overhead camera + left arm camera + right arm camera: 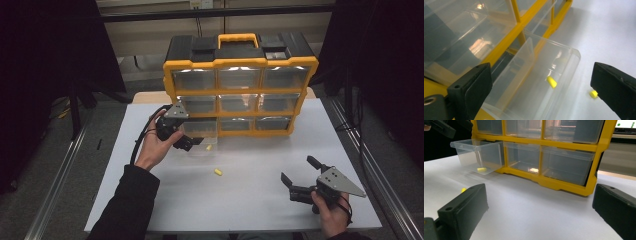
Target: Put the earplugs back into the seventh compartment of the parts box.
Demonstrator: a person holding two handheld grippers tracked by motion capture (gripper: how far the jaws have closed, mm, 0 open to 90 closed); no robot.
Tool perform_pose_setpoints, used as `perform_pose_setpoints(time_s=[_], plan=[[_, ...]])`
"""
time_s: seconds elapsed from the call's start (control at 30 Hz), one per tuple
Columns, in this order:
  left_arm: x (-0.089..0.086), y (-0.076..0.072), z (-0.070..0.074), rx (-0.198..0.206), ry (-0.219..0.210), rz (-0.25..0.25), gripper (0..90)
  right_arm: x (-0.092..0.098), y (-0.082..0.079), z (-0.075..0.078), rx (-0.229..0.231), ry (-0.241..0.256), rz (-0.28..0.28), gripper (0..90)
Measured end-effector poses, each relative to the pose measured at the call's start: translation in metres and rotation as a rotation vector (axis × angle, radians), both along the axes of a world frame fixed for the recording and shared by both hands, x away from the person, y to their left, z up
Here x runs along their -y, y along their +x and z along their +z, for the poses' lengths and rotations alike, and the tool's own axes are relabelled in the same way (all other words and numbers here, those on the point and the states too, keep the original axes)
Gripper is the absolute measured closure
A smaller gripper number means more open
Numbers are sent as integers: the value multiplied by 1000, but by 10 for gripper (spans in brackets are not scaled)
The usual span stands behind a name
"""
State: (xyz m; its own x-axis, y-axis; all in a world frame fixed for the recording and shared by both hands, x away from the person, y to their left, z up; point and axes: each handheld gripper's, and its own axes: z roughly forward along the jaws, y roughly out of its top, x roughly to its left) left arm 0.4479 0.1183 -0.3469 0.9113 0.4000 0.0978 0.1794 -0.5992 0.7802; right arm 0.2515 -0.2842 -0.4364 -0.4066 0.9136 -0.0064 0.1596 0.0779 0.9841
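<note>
The left gripper (192, 142) hovers, fingers apart, over the pulled-out drawer (202, 131); the right gripper (298, 174) rests low near the table's (250, 200) right edge, fingers apart.

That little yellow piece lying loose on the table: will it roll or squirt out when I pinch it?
The yellow piece looks short and roundish, so it may roll if nudged. It is small against the right gripper, whose fingers stand wide open, so it could slip sideways. Probably very light.
</note>
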Motion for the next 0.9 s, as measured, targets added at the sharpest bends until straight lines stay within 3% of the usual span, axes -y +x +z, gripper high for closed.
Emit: perform_pose_setpoints(time_s=[0.33, 0.47, 0.63, 0.73, 0.8, 0.9], plan=[[-11, -22, 5, 39, -80, 11, 41, 0, 0, 0, 1, -3, 1, 0], [-11, -27, 4, 40, -81, 9, 41, 0, 0, 0, 1, -2, 0, 0], [-10, -36, -1, 37, -125, 10, 38, 0, 0, 0, 0, -1, -1, 0], [-9, -39, -4, 31, -129, 1, 35, 0, 0, 0, 1, -1, -2, 0], [-9, -43, -7, 26, -158, 6, 35, 0, 0, 0, 2, -1, 0, 0], [-9, -47, -6, 35, -154, 1, 41, 0, 0, 0, 2, -2, 0, 0]])
